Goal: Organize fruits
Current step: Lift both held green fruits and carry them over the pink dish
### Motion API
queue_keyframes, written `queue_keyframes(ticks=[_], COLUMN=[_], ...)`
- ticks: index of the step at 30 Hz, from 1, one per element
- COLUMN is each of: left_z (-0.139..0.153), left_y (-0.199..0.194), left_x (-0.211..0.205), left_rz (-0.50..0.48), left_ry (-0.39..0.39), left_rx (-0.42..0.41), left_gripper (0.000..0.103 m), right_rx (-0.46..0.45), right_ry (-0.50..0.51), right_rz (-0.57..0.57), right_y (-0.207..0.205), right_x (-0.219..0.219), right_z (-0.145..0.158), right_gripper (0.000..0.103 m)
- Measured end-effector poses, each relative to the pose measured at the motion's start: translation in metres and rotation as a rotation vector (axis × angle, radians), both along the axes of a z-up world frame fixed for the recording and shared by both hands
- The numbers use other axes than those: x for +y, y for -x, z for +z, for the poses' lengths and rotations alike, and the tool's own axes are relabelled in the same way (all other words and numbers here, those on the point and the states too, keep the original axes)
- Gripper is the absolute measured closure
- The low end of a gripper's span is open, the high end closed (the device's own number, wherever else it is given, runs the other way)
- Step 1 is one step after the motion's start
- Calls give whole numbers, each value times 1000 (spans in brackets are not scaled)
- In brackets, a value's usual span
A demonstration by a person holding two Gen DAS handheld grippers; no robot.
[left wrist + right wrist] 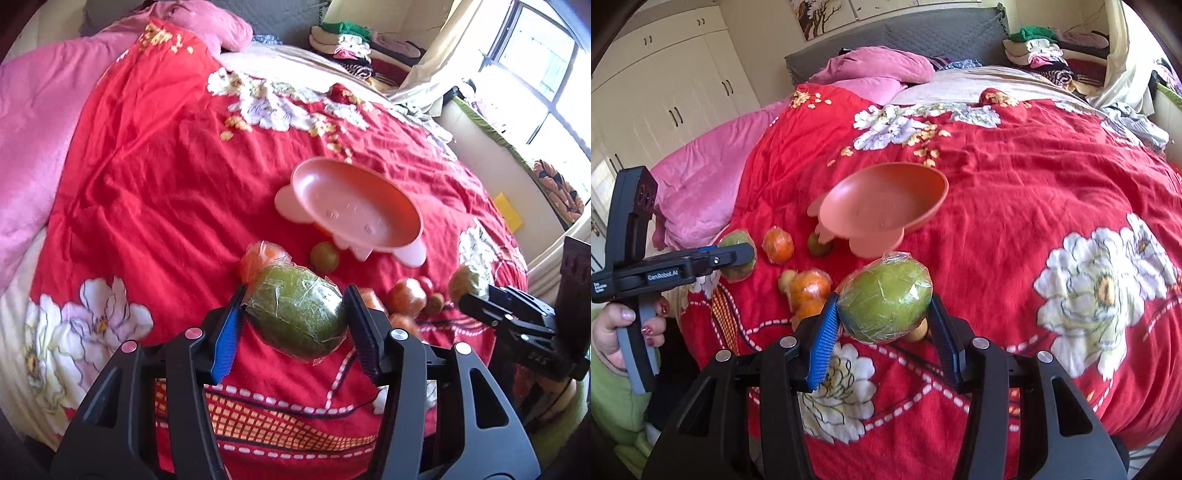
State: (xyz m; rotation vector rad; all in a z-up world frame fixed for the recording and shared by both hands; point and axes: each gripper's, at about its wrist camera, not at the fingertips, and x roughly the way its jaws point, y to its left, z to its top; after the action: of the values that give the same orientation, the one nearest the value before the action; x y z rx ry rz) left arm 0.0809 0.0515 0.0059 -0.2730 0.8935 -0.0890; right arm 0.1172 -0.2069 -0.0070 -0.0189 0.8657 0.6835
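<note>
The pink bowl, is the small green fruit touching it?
Cannot tell. In the right wrist view the small green fruit sits against the pink bowl's base; no gap or contact shows plainly.

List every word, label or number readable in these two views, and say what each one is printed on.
"GenRobot.AI": white label on the side of the left gripper, seen in the right wrist view.
Small white print at that gripper's rear end: too small to read.
Embossed marks on the right gripper body: too blurred to read.

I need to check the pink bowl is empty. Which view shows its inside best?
The left wrist view: the pink bowl opens toward the camera, its whole floor bare. The right wrist view shows it more edge-on, also holding nothing.
</note>
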Motion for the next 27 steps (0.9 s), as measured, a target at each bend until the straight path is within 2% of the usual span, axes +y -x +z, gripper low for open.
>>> queue_keyframes(ticks=[4,14,27], left_z=[10,13,8], left_y=[-14,-58,-113], left_x=[0,1,-17], left_rz=[4,1,-56], left_ry=[-1,3,-10], left_rx=[-12,9,38], left_gripper=[58,58,58], right_rx=[-17,-55,-47], right_ry=[-1,2,64], right_rz=[11,29,79], right_y=[-8,-39,-69], right_x=[5,23,57], right_z=[6,17,4], right_gripper=[56,56,56])
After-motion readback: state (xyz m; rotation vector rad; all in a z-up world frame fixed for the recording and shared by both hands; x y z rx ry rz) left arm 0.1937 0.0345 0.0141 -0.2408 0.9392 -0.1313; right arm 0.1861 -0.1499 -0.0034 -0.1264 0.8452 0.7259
